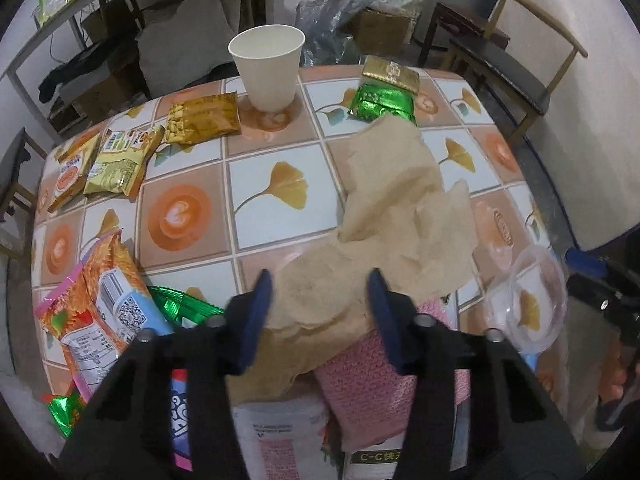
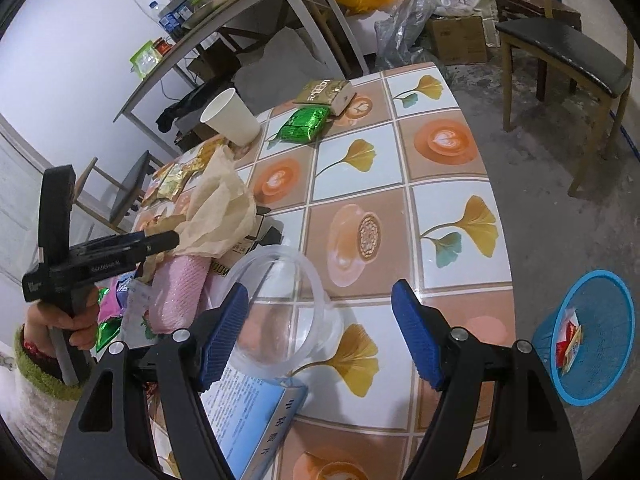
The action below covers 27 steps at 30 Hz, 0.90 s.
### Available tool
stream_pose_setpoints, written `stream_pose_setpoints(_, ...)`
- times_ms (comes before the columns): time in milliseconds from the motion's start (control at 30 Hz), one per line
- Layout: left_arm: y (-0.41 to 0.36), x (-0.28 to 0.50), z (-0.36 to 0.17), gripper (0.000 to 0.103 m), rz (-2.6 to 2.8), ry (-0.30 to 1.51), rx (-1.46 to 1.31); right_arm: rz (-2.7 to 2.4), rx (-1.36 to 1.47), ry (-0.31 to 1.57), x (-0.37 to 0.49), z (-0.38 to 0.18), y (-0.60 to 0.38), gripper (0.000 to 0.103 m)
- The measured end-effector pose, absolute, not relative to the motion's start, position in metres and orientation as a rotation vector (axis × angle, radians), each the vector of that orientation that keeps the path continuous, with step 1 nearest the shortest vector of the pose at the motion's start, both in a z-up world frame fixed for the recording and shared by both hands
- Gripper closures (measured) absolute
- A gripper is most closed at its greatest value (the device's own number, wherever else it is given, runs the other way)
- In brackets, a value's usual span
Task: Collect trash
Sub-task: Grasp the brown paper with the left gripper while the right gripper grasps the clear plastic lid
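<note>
Your task is barely begun: the blue wastebasket (image 2: 596, 336) on the floor, off to the right of your right claw (image 2: 320, 336), holds only a wrapper or two, while the table (image 2: 452, 160) is crowded with wrappers, packets, a white paper cup (image 1: 267, 66) and boxes.

Your left claw (image 1: 318, 314) is partly spread, its blue pads straddling the near flap of the crumpled brown paper (image 1: 384, 216); whether they press it yet you cannot tell. That paper sprawls from between the pads up and to the right, its long axis running away from you toward the green foil packet (image 1: 382, 104), with its near end draped over a pink towel (image 1: 396, 372).

Your right claw stands wide. The clear plastic tub (image 2: 286, 314) sits upright just inside its left pad, mouth up, round with no long axis, apparently untouched.
</note>
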<state>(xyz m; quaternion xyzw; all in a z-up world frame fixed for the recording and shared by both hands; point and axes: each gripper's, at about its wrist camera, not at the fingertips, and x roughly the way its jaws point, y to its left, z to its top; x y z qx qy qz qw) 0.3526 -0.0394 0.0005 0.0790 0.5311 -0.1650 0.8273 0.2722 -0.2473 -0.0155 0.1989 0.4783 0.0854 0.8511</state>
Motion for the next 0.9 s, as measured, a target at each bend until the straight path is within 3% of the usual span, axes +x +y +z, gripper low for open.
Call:
stream_pose_setpoints(133,-0.042,0.347,0.0,0.075,-0.319,1.091,0.24,0.18,0.421,1.011,0.274,-0.017,-0.248,0.036)
stream_pose_setpoints(333,-0.041,0.344,-0.003,0.103,-0.336,1.093,0.247,0.193,0.41,1.032,0.274,-0.021,-0.243,0.042)
stream_pose_setpoints(533,-0.031,0.341,0.017,0.103,-0.322,1.017,0.192,0.181,0.39,1.049,0.275,-0.025,-0.24,0.05)
stream_pose_setpoints(833,-0.005,0.316,0.087,0.103,-0.307,0.804,0.018,0.168,0.403,1.073,0.276,-0.033,-0.24,0.069)
stream_pose_setpoints(900,0.001,0.309,0.102,0.103,-0.305,0.758,-0.022,0.167,0.401,1.077,0.276,-0.035,-0.239,0.078)
